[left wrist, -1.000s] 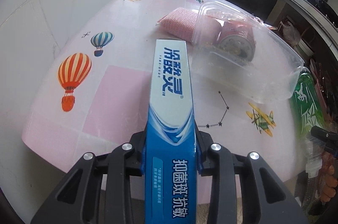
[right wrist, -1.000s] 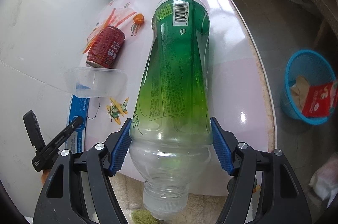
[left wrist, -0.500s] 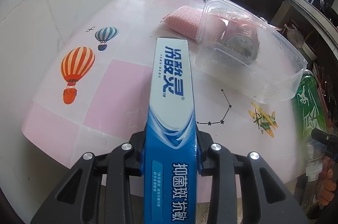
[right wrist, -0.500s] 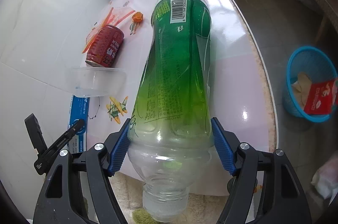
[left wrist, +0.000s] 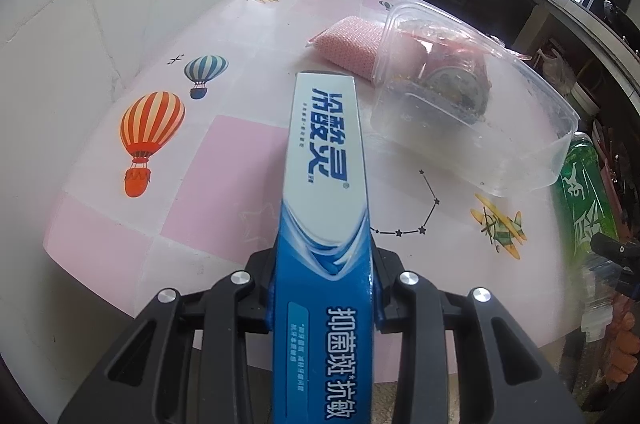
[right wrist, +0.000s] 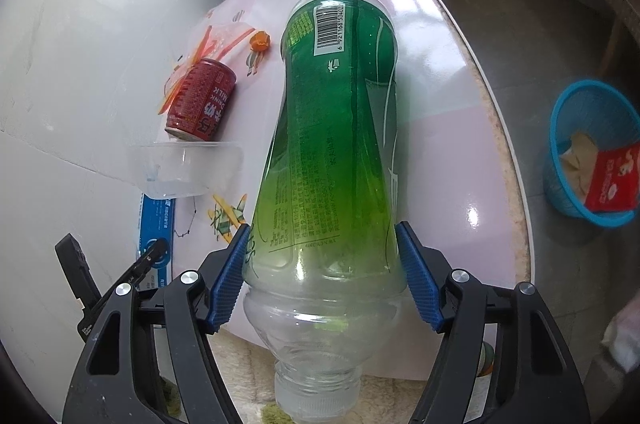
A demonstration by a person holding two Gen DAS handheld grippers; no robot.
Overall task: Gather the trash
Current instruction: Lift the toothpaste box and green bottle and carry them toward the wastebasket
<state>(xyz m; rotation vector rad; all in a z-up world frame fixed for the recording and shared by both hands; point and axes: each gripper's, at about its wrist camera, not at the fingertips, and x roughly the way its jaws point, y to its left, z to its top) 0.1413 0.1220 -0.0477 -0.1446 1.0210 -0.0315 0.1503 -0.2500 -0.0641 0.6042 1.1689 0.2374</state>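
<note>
The left gripper (left wrist: 323, 298) clamps a long blue-and-white toothpaste carton (left wrist: 325, 192); the right gripper (right wrist: 323, 274) pinches a green-labelled clear plastic bottle (right wrist: 338, 128) — keep both squeezes firm and carry toward the blue mesh waste basket (right wrist: 560, 116) at right.

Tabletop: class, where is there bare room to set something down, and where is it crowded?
Free: the tabletop around the balloon prints, and the strip along its curved edge toward the blue basket. Crowded: around the clear tub, red can and pink sponge.

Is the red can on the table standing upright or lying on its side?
Lying on its side. In the right wrist view the red can shows its printed side along the table, one round end toward the clear plastic tub.
</note>
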